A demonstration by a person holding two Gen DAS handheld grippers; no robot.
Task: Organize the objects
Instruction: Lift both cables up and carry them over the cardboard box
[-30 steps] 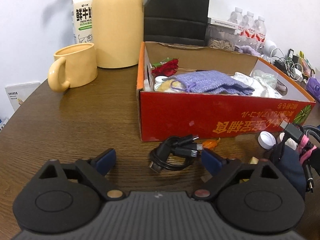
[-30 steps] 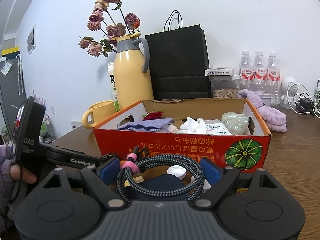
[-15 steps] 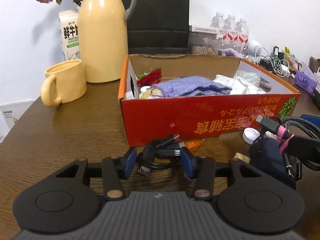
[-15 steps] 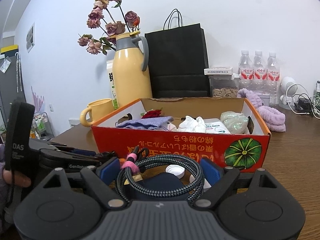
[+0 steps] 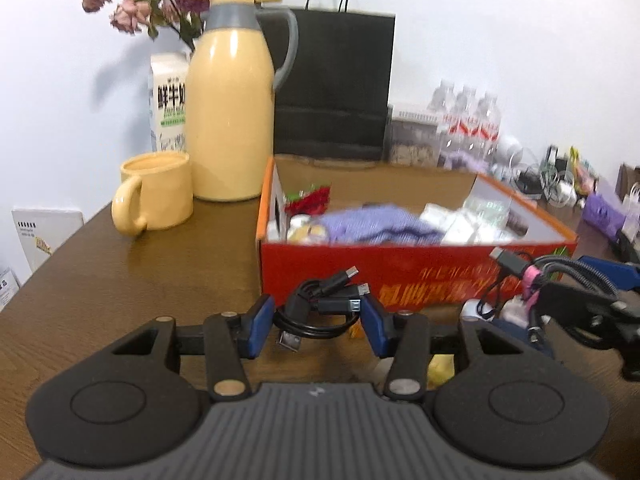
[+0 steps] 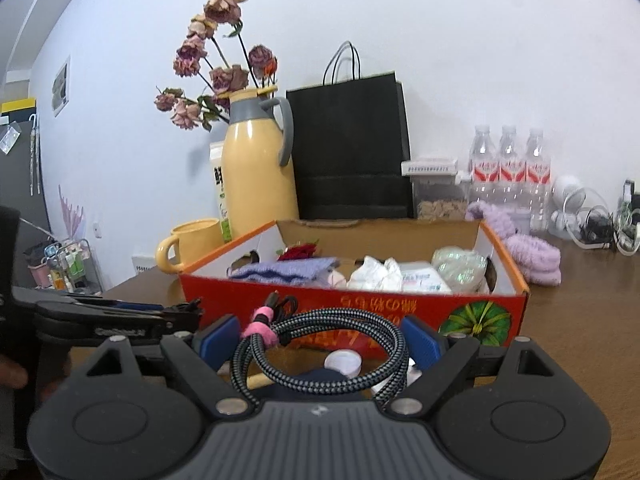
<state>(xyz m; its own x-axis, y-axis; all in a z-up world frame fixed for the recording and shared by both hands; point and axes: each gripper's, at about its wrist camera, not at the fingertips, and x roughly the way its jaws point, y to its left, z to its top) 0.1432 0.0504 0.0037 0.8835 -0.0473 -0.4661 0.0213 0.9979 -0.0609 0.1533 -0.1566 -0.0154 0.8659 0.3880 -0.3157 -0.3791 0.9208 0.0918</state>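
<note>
Both tongs are gripping cable bundles before the red box (image 5: 400,276).
My left tongs (image 5: 318,322), having just closed, are clenching the black cable (image 5: 320,308) at lower centre; right tongs (image 6: 320,338) are grasping the braided cable (image 6: 320,344).

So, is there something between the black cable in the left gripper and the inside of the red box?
Only the box's near wall. The black cable, clamped in the left gripper, sits below its rim, so it must go over. The box is open on top.

Behind the one red box (image 6: 352,304) stand three water bottles (image 6: 508,168), one yellow jug (image 6: 258,172), one yellow mug (image 6: 192,246), one milk carton (image 5: 168,108) and one black paper bag (image 6: 352,148). Before it lie two coiled cables: one black (image 5: 320,312), one braided (image 6: 320,344).
</note>
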